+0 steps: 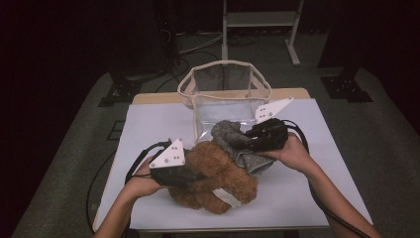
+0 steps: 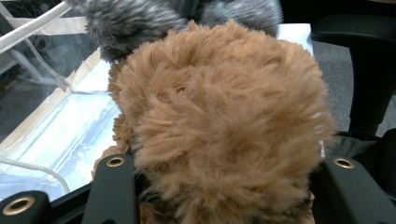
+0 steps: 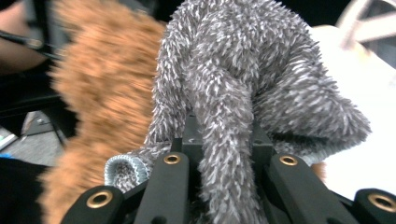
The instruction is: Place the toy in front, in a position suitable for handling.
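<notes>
A brown plush bear (image 1: 218, 173) lies on the white table (image 1: 317, 163) near the front. My left gripper (image 1: 195, 177) comes at it from the left and is shut on its furry body (image 2: 224, 121), which bulges out between the two black jaws (image 2: 229, 163). A grey fuzzy knitted garment (image 1: 230, 136) drapes over the bear's far side. My right gripper (image 1: 249, 138) is shut on a fold of that garment (image 3: 243, 70), pinched between its jaws (image 3: 229, 161), with the bear (image 3: 98, 93) blurred beside it.
A clear plastic bag with a cream trim (image 1: 225, 87) stands open at the back middle of the table, just behind the toys; its side (image 2: 60, 130) lies close to the bear. A metal stand (image 1: 260, 20) is on the floor beyond the table.
</notes>
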Demonstrator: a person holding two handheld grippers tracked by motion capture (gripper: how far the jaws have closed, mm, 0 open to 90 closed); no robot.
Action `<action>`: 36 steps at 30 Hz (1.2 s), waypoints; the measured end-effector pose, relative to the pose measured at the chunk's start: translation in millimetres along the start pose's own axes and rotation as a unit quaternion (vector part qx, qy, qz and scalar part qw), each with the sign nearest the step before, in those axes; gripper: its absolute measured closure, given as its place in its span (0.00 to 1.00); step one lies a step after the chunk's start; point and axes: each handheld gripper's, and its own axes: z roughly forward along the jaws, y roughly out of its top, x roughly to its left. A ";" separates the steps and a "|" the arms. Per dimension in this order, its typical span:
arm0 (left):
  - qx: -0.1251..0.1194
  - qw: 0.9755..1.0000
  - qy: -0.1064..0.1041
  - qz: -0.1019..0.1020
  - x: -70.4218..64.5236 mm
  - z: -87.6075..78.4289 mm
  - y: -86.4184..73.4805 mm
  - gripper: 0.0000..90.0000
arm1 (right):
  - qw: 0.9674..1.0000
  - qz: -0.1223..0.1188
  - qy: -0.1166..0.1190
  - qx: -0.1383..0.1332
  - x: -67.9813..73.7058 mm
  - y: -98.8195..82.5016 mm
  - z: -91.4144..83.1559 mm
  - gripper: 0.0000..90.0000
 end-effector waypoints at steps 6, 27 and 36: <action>-0.001 1.000 -0.004 0.000 0.0 2.0 1.3 0.49 | 0.999 0.037 -0.021 0.005 -17.8 -20.6 -11.3 0.83; 0.007 1.000 0.006 -0.014 10.7 15.8 5.3 0.48 | 0.999 0.031 0.028 0.009 19.5 -53.7 -11.5 0.83; 0.028 0.999 -0.016 0.007 5.5 41.4 19.4 0.48 | 0.999 0.005 0.028 -0.027 25.2 -25.9 -21.3 0.83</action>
